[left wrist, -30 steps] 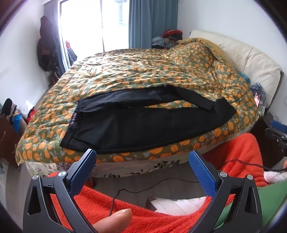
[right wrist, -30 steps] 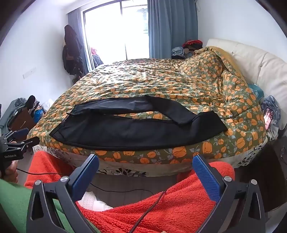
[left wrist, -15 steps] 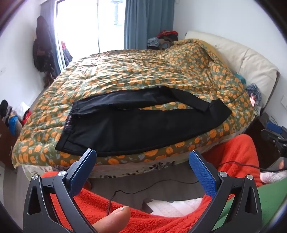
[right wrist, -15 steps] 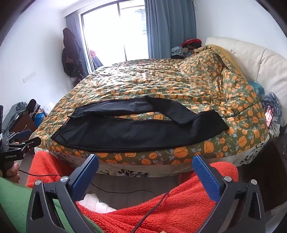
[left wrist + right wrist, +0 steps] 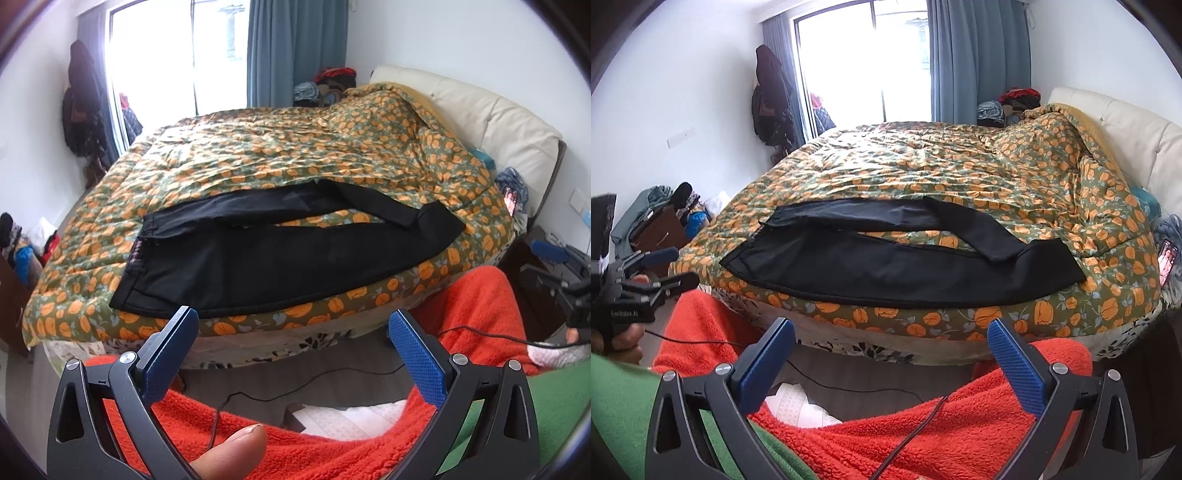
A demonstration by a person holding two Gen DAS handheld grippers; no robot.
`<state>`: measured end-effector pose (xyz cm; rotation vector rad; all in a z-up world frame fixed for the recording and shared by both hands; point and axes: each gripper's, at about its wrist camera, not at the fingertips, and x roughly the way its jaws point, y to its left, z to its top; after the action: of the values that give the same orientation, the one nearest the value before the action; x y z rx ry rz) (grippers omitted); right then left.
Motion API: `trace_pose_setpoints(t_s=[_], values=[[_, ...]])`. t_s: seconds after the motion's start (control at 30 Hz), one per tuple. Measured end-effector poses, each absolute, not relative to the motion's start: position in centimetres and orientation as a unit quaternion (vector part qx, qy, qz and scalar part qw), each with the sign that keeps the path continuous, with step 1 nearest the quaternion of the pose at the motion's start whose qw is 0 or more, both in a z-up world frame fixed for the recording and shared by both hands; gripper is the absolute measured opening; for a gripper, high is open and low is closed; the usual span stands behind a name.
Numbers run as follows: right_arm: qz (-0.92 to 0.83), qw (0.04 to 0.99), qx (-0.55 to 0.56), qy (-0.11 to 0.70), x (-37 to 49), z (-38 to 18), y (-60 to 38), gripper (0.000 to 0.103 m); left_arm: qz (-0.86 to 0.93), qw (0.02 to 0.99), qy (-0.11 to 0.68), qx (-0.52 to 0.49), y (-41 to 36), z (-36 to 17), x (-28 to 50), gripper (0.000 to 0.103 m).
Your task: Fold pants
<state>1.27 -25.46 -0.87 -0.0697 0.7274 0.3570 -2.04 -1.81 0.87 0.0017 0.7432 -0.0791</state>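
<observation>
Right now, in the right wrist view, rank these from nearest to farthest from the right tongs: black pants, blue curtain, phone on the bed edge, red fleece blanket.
1. Red fleece blanket, directly under the right tongs.
2. Black pants, straight ahead on the quilt's near edge.
3. Phone, far right at the bed edge.
4. Blue curtain, back wall beside the window.

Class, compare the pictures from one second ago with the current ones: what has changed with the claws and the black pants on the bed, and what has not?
Both views have shifted a little: the bed sits slightly differently in frame, so both hands moved a bit. Nothing was grasped or released. The left claw and right claw stay open and empty, short of the bed. The black pants lie unmoved on the floral quilt, far leg still bent across.
</observation>
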Motion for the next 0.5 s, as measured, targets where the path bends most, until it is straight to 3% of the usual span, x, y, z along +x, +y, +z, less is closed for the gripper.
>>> trace_pose_setpoints(t_s=[0.5], values=[[0.179, 0.934, -0.043, 0.307, -0.9, 0.7, -23.8, 0.103, -0.040, 0.951, 0.307, 0.001, -2.1, 3.2, -5.0, 0.103]])
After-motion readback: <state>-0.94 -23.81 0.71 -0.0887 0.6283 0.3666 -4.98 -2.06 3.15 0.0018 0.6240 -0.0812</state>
